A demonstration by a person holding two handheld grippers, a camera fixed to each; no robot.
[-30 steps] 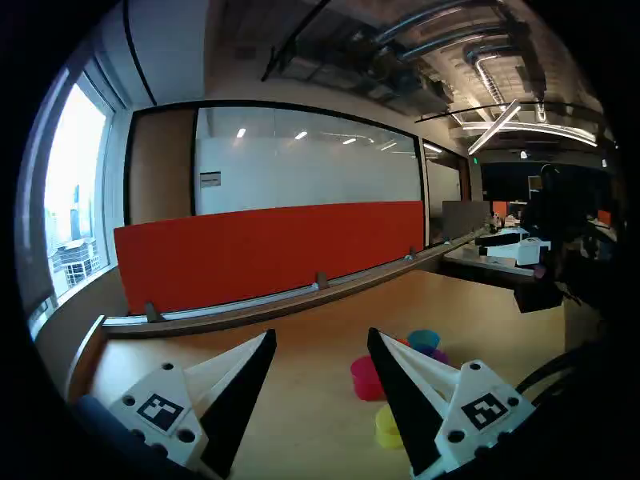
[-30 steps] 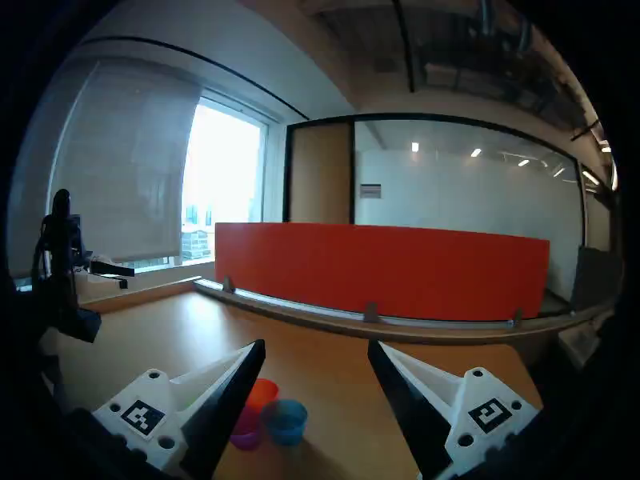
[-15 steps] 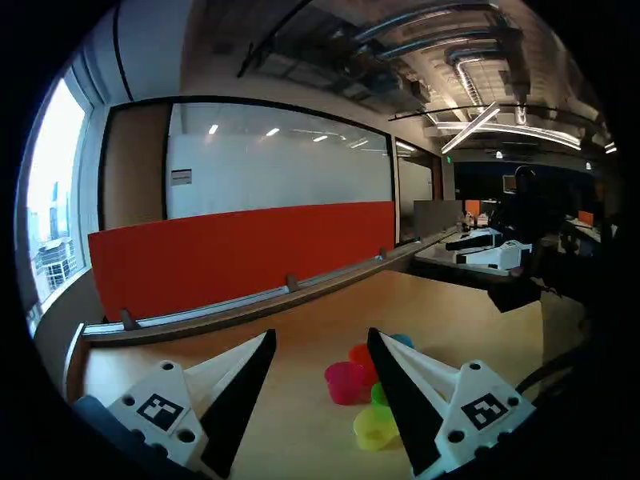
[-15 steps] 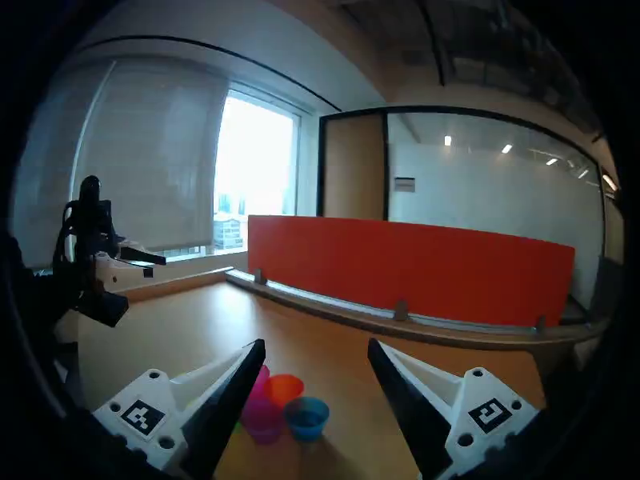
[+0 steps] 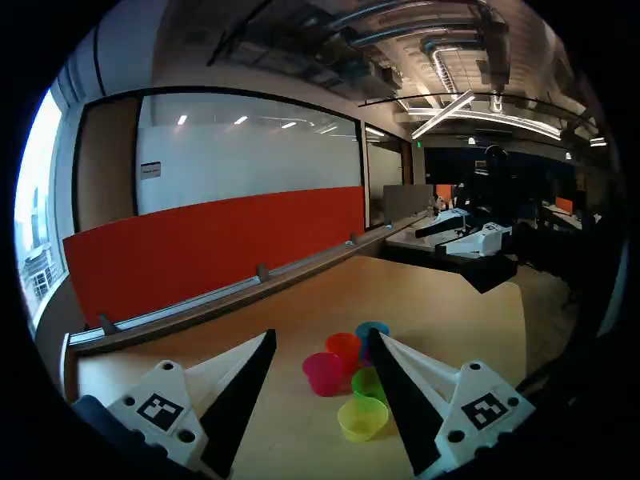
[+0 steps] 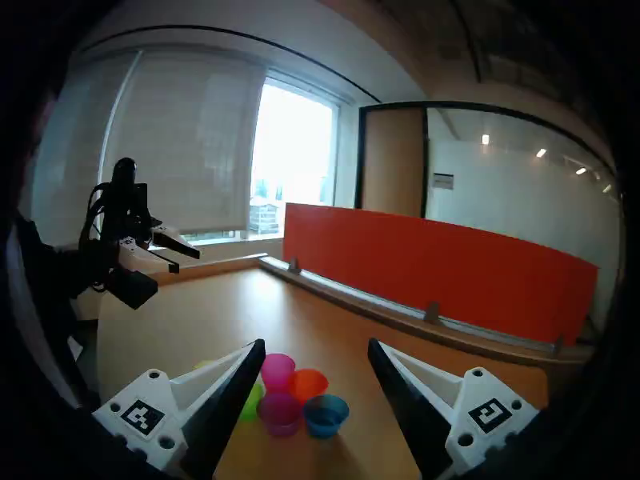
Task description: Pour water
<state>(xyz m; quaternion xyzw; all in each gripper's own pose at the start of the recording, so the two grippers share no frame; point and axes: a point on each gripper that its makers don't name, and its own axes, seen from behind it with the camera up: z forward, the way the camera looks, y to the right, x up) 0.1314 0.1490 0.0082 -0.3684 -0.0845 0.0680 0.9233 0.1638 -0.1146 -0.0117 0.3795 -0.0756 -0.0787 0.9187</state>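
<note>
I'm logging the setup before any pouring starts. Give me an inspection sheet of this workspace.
Surface: light wooden desk, with cups standing on it.
Job's things: small plastic cups, upright and bunched together: pink cup, orange cup, blue cup, green cup, yellow cup, purple cup.
Clutter: nothing seen.
Grippers: left gripper open, gripping nothing; right gripper open, gripping nothing.
Cables: black cable looped beside the left gripper's body.
Surroundings: orange-red partition along the desk's far edge; bright window; frosted glass wall.
</note>
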